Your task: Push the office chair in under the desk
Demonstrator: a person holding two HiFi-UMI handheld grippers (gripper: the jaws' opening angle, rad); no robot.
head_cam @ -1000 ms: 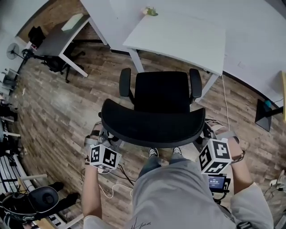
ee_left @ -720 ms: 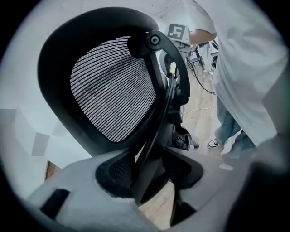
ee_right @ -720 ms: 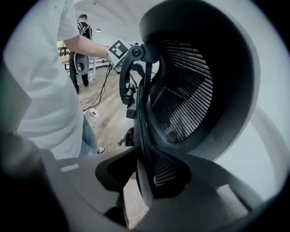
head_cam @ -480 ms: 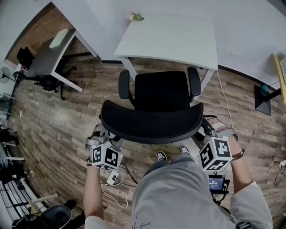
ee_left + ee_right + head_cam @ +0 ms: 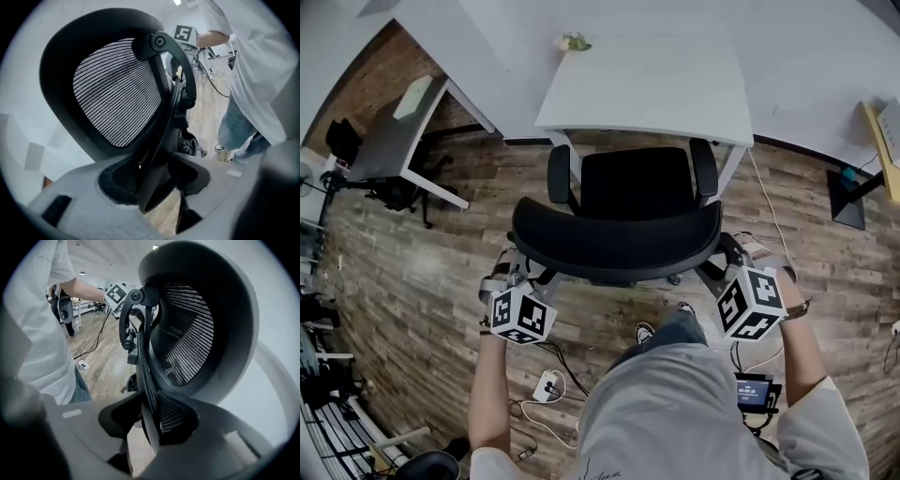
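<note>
The black mesh office chair [image 5: 637,187] faces the white desk [image 5: 647,84], with its armrest fronts at the desk's near edge. My left gripper [image 5: 525,277] holds the left end of the curved backrest [image 5: 619,246], and my right gripper [image 5: 727,264] holds the right end. In the left gripper view the backrest's [image 5: 117,89] rim runs down between the jaws of my left gripper [image 5: 152,180] and is pinched there. In the right gripper view the backrest's [image 5: 187,333] edge sits clamped between the jaws of my right gripper [image 5: 150,420].
A small plant [image 5: 574,41] stands on the desk's far left corner. Left of it is a grey desk [image 5: 394,131] with a dark chair [image 5: 394,192]. A cable and white plug [image 5: 548,384] lie on the wood floor by my feet. A black stand [image 5: 848,197] is at right.
The chair has rolled forward toward the white desk with both grippers on its backrest. The person's feet have stepped forward after it.
</note>
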